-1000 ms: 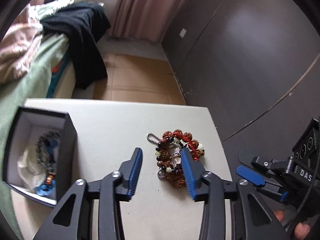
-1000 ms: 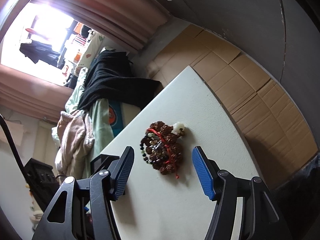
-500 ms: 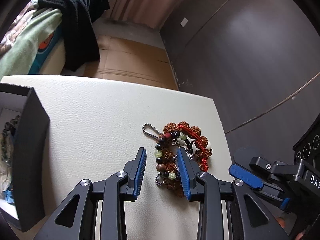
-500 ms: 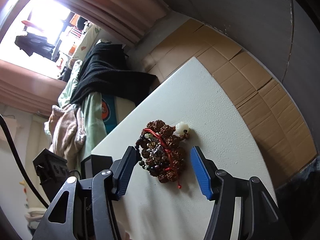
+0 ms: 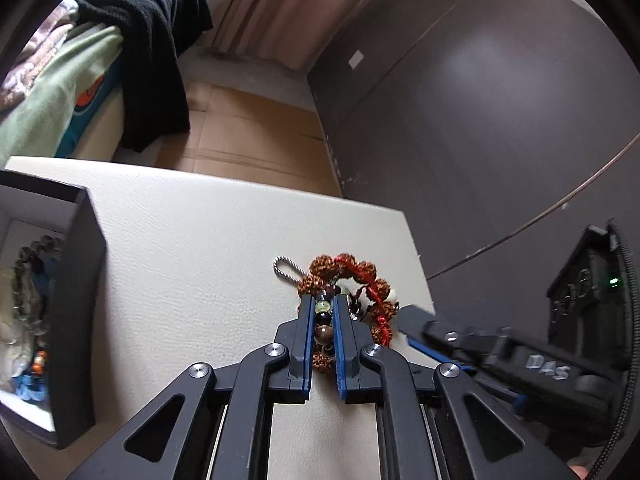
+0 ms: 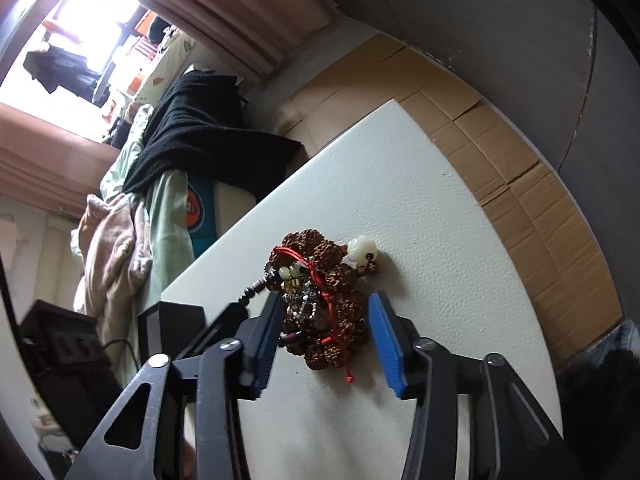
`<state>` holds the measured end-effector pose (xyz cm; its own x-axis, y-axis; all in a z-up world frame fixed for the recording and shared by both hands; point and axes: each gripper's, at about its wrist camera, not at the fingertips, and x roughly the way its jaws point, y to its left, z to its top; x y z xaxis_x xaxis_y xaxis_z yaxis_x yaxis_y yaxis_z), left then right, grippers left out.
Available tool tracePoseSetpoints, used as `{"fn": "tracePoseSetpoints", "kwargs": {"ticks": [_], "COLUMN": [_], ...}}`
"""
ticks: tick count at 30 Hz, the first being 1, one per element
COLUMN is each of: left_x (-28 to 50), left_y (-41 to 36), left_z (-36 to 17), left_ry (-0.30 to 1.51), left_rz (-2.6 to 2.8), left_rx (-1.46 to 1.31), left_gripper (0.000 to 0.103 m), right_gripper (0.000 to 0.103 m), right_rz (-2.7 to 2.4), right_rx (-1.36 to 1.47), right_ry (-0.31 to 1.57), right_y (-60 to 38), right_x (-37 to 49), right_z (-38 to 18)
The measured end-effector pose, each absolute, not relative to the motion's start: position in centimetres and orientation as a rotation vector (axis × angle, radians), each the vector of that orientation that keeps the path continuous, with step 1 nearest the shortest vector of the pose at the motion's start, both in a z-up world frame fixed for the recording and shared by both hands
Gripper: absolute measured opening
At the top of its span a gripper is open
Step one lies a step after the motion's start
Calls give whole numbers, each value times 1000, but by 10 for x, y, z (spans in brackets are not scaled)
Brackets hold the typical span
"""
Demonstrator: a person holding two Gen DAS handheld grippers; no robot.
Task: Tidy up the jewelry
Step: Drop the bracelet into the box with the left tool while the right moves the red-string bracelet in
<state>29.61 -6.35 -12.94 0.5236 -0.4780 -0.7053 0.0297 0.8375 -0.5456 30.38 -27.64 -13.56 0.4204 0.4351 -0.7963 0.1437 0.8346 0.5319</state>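
Right at the near right part of the cream table [image 5: 208,240] lies a tangled pile of jewelry [image 6: 324,308]: knobbly brown seed beads, a red cord [image 6: 320,280], a strand of small dark and pale green beads [image 5: 322,312], a white carved bead [image 6: 361,249] at the far side and a loop of silver chain [image 5: 285,270] sticking out toward the table's middle. The left gripper [image 5: 322,334] has just been closing, and its blue-lined jaws now pinch the strand of dark and green beads at the near edge of the pile, with only a bead's width left between them. The right gripper [image 6: 323,334] has also just been closing; its jaws straddle the pile from the other side. In the right wrist view its left finger [image 6: 266,338] sits against the silvery tangle, while its blue right pad [image 6: 386,346] stands just clear of the brown beads, so nothing is clamped there. In the left wrist view the tip of that gripper lies beside the pile at the table's right edge. Well to the left on the table stands an open black box [image 5: 72,304] with a white lining, holding more beads and something blue. Beyond the table are flattened cardboard on the floor [image 5: 248,128], a bed with a black garment [image 5: 152,48] draped over green bedding, a pink curtain [image 5: 280,8] and a dark wall [image 5: 480,120].
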Motion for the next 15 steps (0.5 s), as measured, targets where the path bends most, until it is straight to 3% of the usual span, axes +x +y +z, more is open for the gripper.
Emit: {"fn": "tracePoseSetpoints", "kwargs": {"ticks": [12, 15], "left_x": [282, 278], "left_y": [-29, -21], "left_z": [-100, -98], "left_ry": [889, 881], "left_rz": [-333, -332], "left_rx": [-592, -606], "left_gripper": [9, 9], "right_gripper": [30, 22], "right_rz": [163, 149], "right_rx": [438, 397], "right_ry": [1148, 1148], "right_y": [-254, -250], "right_x": [309, 310], "right_z": [-138, -138]}}
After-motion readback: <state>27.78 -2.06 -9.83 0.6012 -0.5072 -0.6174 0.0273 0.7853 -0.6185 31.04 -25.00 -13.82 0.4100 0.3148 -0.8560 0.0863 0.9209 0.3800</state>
